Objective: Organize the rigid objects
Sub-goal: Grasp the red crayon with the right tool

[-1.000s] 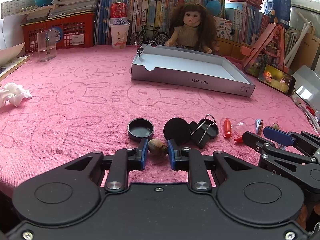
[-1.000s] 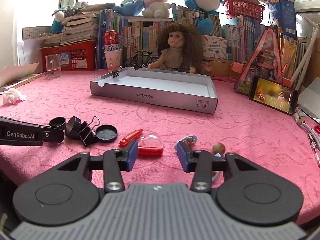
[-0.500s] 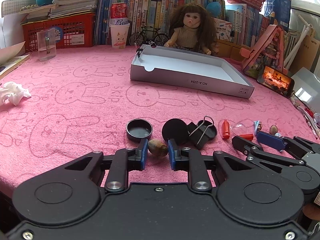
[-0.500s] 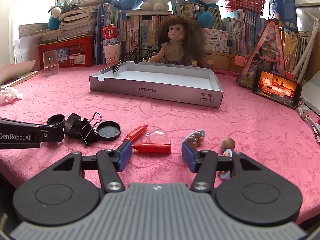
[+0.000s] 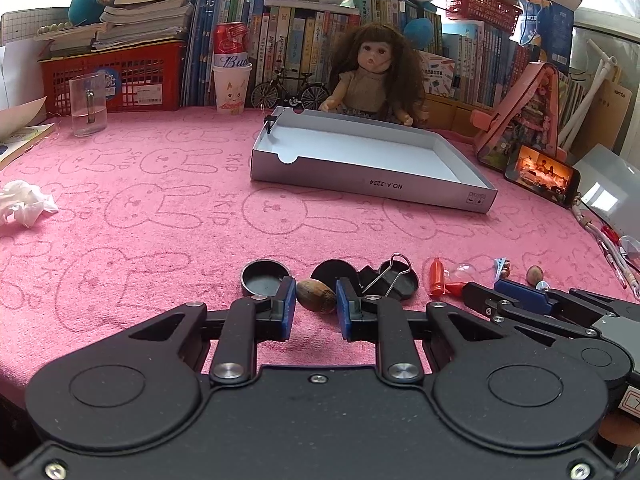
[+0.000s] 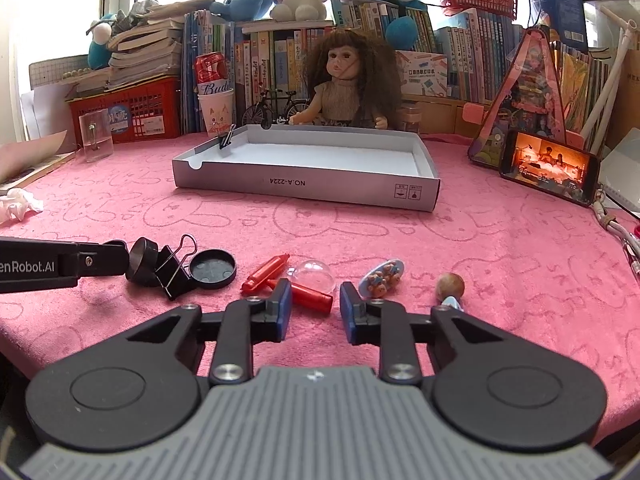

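A brown nut (image 5: 316, 295) lies on the pink cloth between the fingers of my left gripper (image 5: 316, 306); the jaws stand open around it with small gaps. Black round lids (image 5: 264, 278) and a black binder clip (image 5: 394, 278) lie just beyond. My right gripper (image 6: 314, 308) is open and low over the cloth, with a red marker (image 6: 310, 296), a clear dome (image 6: 314, 276) and a blue oval clip (image 6: 380, 278) at its tips. A small round bead (image 6: 450, 286) lies to its right. The open grey box (image 6: 312, 160) stands further back.
A doll (image 6: 348, 80), a toy bicycle (image 6: 276, 110), books, a red basket (image 5: 116, 78) and a glass (image 5: 88, 104) line the back. A phone (image 6: 550, 166) leans at the right. A crumpled tissue (image 5: 24, 206) lies at the left. A small clip (image 6: 226, 140) grips the box's rim.
My right gripper has come closer to the red marker and dome and its jaws have narrowed a little. My left gripper stays around the nut.
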`<state>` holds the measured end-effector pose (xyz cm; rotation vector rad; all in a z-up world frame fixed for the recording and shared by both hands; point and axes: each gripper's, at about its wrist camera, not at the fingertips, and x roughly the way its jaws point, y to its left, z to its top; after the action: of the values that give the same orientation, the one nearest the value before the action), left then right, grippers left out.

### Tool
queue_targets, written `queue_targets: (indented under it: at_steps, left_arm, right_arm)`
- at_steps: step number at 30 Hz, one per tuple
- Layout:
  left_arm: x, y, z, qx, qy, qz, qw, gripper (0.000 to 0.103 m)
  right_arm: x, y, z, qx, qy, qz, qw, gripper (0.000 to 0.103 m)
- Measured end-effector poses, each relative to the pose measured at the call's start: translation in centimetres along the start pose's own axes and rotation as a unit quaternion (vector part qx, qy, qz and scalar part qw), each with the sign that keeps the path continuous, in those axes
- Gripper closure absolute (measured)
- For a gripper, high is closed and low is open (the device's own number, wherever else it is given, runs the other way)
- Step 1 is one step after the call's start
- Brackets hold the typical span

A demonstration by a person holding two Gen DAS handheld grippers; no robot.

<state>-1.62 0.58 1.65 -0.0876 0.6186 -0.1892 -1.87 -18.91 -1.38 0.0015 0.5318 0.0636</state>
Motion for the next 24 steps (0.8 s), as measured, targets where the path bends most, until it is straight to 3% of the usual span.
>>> queue_targets:
  at_steps: [16, 20, 24]
  left_arm:
    - [-0.1, 0.1, -0.2, -0.003, 0.001, 0.001, 1.0000, 0.083]
    - [-0.1, 0.1, -0.2, -0.005, 0.000, 0.002, 1.0000, 0.083]
    - [0.0, 0.2, -0.1, -0.006, -0.001, 0.002, 1.0000, 0.083]
  right_arm:
    - [1.5, 1.7, 0.6, -0.009, 0.013, -0.001, 1.000, 0.040]
    - [1.1, 1.5, 0.4, -0.015, 0.013, 0.002, 1.000, 0.069]
    - [0.6, 0.9, 0.2, -0.021, 0.013, 0.007, 1.000, 0.084]
